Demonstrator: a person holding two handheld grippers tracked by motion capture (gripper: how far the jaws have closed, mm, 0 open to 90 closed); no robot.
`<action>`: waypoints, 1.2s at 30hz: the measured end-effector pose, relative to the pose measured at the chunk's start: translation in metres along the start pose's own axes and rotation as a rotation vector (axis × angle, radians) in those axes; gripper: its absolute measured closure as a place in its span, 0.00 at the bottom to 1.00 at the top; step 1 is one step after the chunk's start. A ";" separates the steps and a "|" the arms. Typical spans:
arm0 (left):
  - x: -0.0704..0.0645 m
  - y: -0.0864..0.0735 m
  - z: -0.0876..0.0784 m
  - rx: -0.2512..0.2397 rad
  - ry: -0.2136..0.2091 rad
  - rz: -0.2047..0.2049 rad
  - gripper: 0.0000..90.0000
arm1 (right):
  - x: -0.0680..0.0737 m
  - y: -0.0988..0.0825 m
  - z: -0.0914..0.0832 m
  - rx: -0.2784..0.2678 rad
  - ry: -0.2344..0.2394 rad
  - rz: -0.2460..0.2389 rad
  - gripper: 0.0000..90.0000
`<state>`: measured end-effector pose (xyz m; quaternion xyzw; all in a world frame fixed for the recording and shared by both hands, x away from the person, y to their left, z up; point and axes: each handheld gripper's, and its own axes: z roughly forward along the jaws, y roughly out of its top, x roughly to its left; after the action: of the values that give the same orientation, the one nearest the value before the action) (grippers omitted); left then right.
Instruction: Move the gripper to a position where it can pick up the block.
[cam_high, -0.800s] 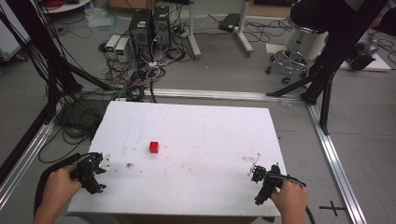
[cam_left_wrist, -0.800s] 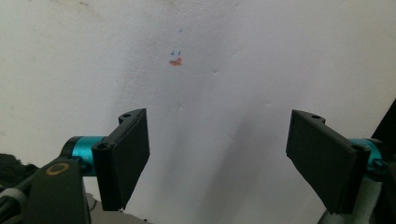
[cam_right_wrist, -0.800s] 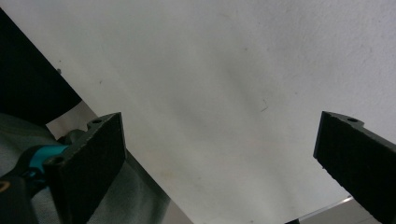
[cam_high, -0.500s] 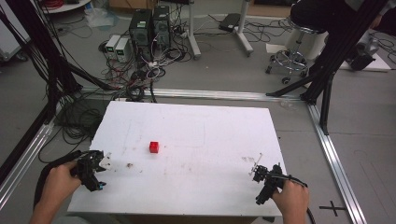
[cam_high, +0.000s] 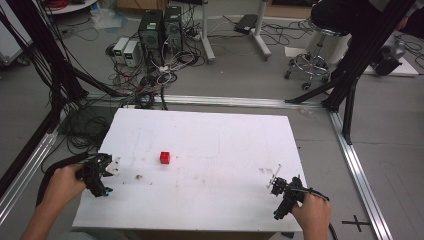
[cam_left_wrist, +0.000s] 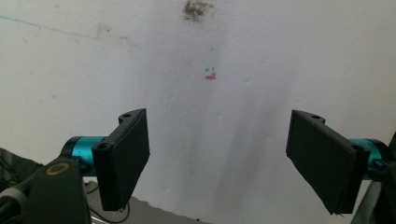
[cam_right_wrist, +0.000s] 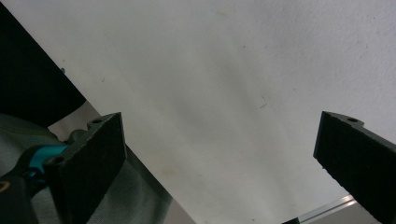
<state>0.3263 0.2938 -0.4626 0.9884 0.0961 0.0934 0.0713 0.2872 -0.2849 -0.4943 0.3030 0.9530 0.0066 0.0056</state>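
Note:
A small red cube (cam_high: 165, 157) sits alone on the white table (cam_high: 210, 135), left of its middle. My left gripper (cam_high: 102, 175) rests near the table's left front edge, well left of the cube. In the left gripper view its jaws stand wide apart with bare tabletop between them (cam_left_wrist: 217, 154). My right gripper (cam_high: 280, 192) is near the front right corner, far from the cube. The right gripper view shows its own black jaws spread wide, nothing between them (cam_right_wrist: 219, 154).
The tabletop carries a dark smudge (cam_high: 137, 176) just right of the left gripper. Behind the table are tangled cables and computer boxes (cam_high: 160, 25) on the floor, a stool (cam_high: 310, 62) at back right, and black frame posts (cam_high: 360, 55) at both sides.
The left gripper has shifted slightly forward and right along the left edge. The right gripper has barely moved. The cube stays put.

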 end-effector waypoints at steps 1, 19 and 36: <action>0.000 0.000 0.000 0.000 0.000 0.000 0.24 | 0.000 0.000 -0.001 -0.001 -0.001 0.006 0.02; 0.037 0.027 -0.008 -0.004 -0.033 0.107 0.24 | 0.000 0.000 0.000 -0.006 0.003 -0.002 0.02; 0.064 0.081 -0.003 0.009 -0.058 0.230 0.24 | -0.001 -0.001 0.001 -0.016 0.009 -0.001 0.02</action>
<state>0.4013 0.2287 -0.4355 0.9955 -0.0196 0.0721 0.0584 0.2873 -0.2857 -0.4958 0.3023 0.9531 0.0154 0.0035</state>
